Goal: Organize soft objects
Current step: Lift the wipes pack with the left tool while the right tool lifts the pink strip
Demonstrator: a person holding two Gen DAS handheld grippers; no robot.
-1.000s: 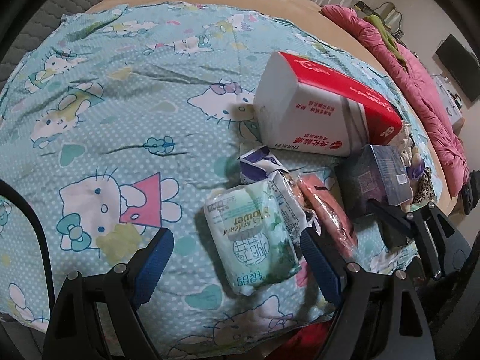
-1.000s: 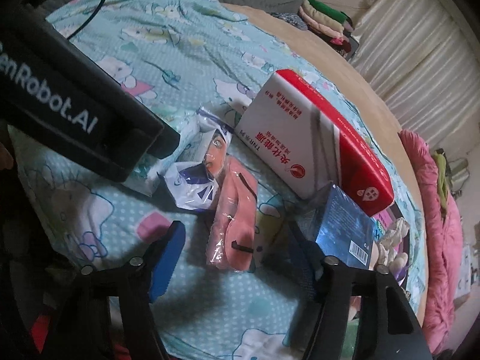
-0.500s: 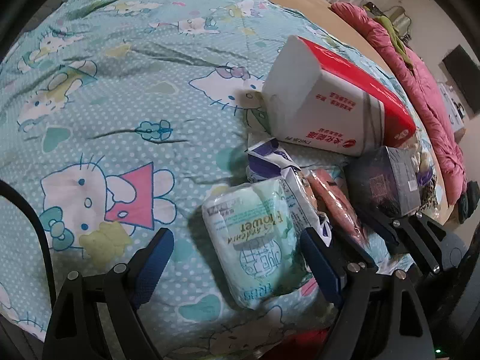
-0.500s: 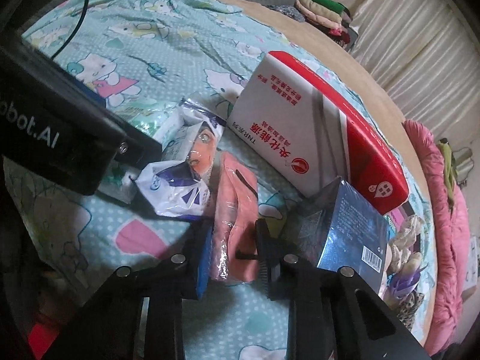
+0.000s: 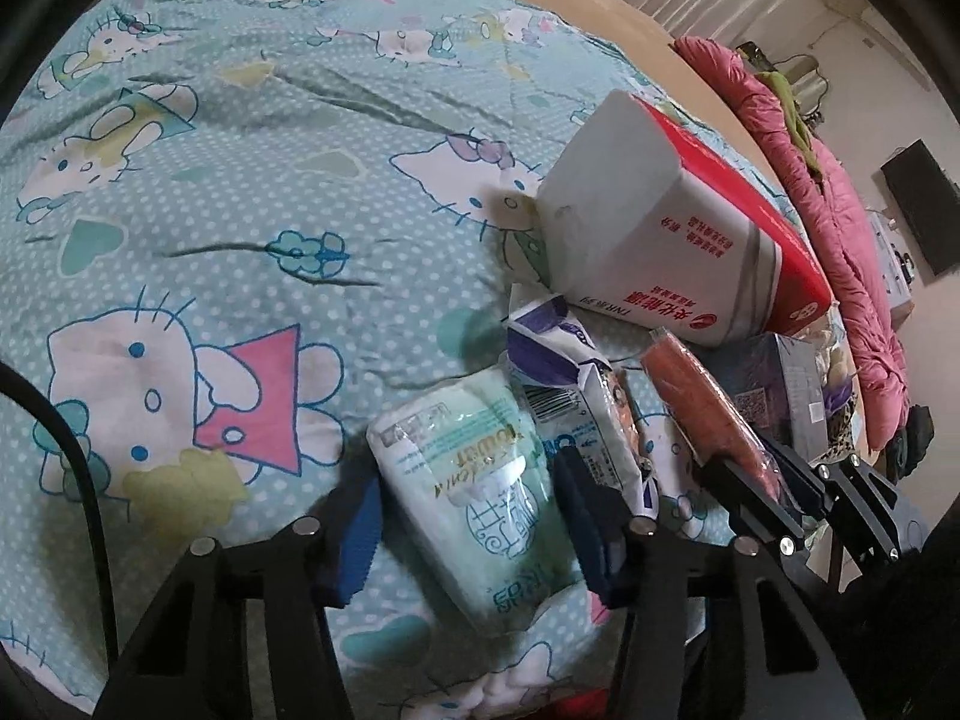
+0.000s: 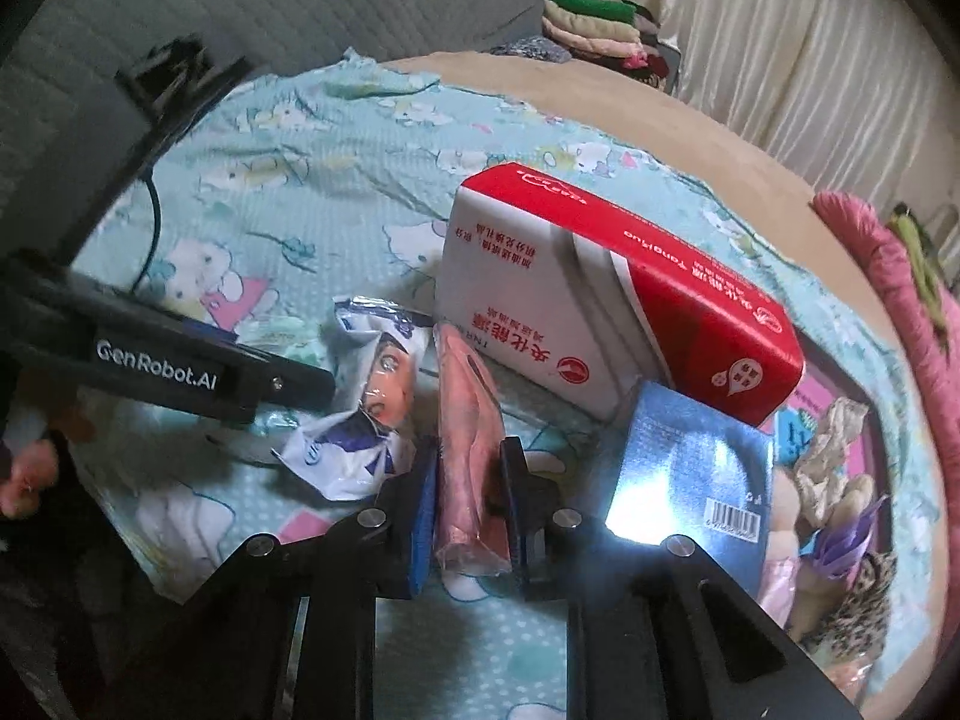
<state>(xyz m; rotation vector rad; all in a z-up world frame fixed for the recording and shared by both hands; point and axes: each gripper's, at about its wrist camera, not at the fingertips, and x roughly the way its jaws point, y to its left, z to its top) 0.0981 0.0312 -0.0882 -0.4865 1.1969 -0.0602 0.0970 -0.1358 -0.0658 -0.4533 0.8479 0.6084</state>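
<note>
My left gripper (image 5: 468,516) is shut on a pale green tissue pack (image 5: 480,480) and holds it over the Hello Kitty bedsheet (image 5: 210,192). My right gripper (image 6: 471,516) is shut on a pink plastic-wrapped pack (image 6: 465,444), which also shows in the left wrist view (image 5: 702,402). A white and purple pack with a cartoon face (image 6: 366,420) lies between the two packs and shows in the left wrist view (image 5: 570,384) too. The left gripper's body (image 6: 180,366) crosses the left of the right wrist view.
A big red and white tissue box (image 6: 600,300) stands behind the packs. A shiny blue box (image 6: 690,468) sits right of my right gripper. Small soft toys and a leopard-print item (image 6: 840,510) lie far right. A pink quilt (image 5: 840,240) edges the bed.
My left gripper closed on the green pack. My right gripper moved in and closed on the pink pack, then lifted it slightly.
</note>
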